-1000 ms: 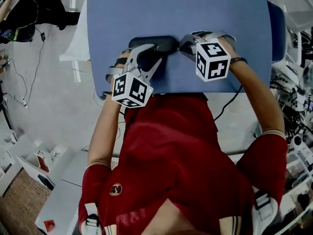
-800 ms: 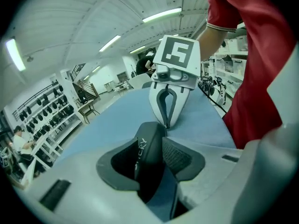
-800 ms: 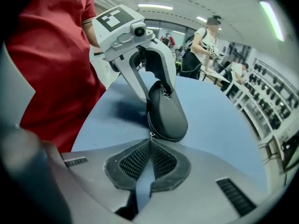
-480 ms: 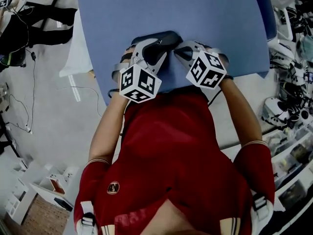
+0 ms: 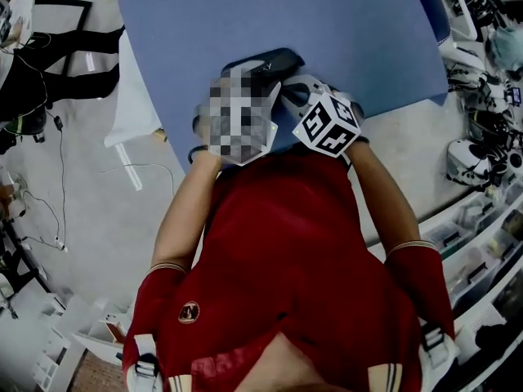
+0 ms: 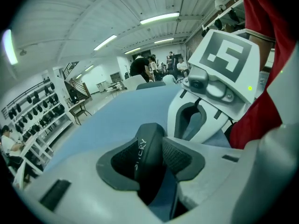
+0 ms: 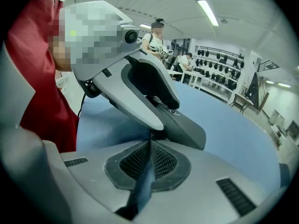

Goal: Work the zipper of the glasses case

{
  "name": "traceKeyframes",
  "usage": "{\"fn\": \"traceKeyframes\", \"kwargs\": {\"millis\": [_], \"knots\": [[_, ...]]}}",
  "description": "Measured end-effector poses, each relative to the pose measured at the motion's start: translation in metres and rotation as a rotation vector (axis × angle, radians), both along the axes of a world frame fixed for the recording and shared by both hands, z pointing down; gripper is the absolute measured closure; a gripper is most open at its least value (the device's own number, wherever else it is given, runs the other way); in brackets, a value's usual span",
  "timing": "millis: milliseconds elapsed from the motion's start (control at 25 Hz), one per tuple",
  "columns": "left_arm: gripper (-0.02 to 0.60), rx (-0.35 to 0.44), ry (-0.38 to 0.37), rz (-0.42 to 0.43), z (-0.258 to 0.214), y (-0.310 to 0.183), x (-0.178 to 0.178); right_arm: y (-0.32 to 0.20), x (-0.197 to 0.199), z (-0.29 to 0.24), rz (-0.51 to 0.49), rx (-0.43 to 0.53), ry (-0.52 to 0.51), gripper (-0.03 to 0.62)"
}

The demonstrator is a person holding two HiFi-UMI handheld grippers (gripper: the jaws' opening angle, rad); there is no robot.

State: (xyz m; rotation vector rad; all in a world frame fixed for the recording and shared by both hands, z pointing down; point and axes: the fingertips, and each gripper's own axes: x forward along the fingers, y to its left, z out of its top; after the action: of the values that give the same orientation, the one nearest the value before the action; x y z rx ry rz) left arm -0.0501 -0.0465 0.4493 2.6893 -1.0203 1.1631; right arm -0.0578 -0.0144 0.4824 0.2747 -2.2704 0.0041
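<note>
The left gripper (image 6: 153, 158) grasps the glasses case (image 6: 145, 146), its jaws standing well apart with a textured pad pressed against each side. The case is dark grey to black, slim and rounded at the end, with pale lettering along its edge, partly hidden by the jaw. The right gripper (image 7: 150, 141) is clenched, pads together. Its tips sit right at the near edge of the case (image 7: 183, 125), just below the left gripper's pale jaw. A small dark bit shows at the tips, too small to tell whether it is pinched. In the head view the case (image 5: 274, 60) lies on the blue table (image 5: 327, 23), near the edge closest to the person in the red shirt (image 5: 286, 251).
</note>
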Motion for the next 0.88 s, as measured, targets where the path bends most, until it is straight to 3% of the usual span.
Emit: {"fn": "traceKeyframes", "kwargs": {"millis": [240, 400, 640, 880], "knots": [[0.433, -0.015, 0.014, 0.029, -0.003, 0.006, -0.004, 0.011, -0.018, -0.003, 0.135, 0.003, -0.049, 0.594], [0.433, -0.021, 0.014, 0.107, -0.004, 0.013, -0.007, 0.016, -0.023, -0.002, 0.196, 0.009, -0.07, 0.595], [0.433, -0.016, -0.003, 0.249, -0.012, 0.034, -0.028, 0.032, -0.019, 0.003, 0.057, 0.035, 0.001, 0.594], [0.433, 0.003, 0.007, 0.362, -0.03, 0.042, -0.027, 0.034, 0.016, -0.002, -0.084, 0.046, 0.07, 0.594]]}}
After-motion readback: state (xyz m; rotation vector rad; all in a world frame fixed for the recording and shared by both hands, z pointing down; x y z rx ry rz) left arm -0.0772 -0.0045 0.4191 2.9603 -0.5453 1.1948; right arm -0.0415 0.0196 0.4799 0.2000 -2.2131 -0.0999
